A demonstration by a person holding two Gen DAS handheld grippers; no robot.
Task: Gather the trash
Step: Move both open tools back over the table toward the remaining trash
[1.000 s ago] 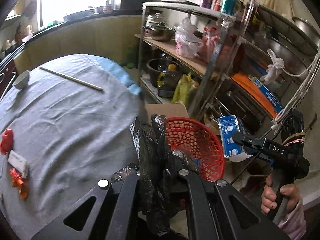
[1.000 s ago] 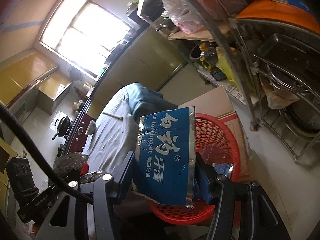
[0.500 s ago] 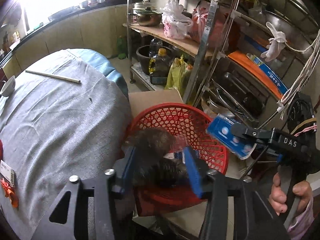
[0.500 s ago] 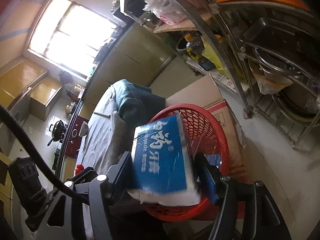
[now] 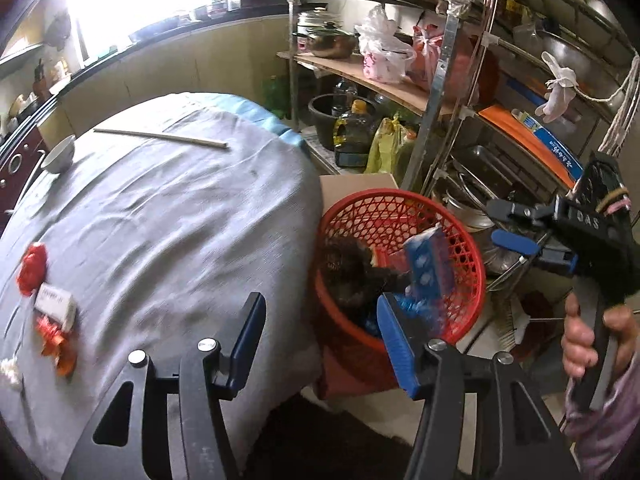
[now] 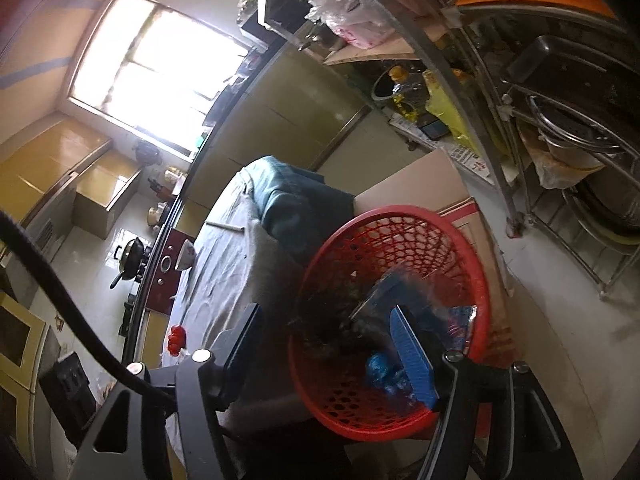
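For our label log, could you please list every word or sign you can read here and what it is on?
"DAS": body of the right claw, its jaws just opened, nothing between them.
Long blue box on the rack: print too small.
White box on the table: blurred.
Blue box in the red basket: blurred.

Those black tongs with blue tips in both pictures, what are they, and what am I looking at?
They are hand-held grippers, one in each of a person's hands, each carrying a camera looking along its jaws. In the left gripper's view you see the right gripper and the hand holding it. Both stand open and empty; their jaws have just been opening. The blue toothpaste box and a dark crumpled bag are in the red basket. Red wrappers and a small white box lie on the grey tablecloth.
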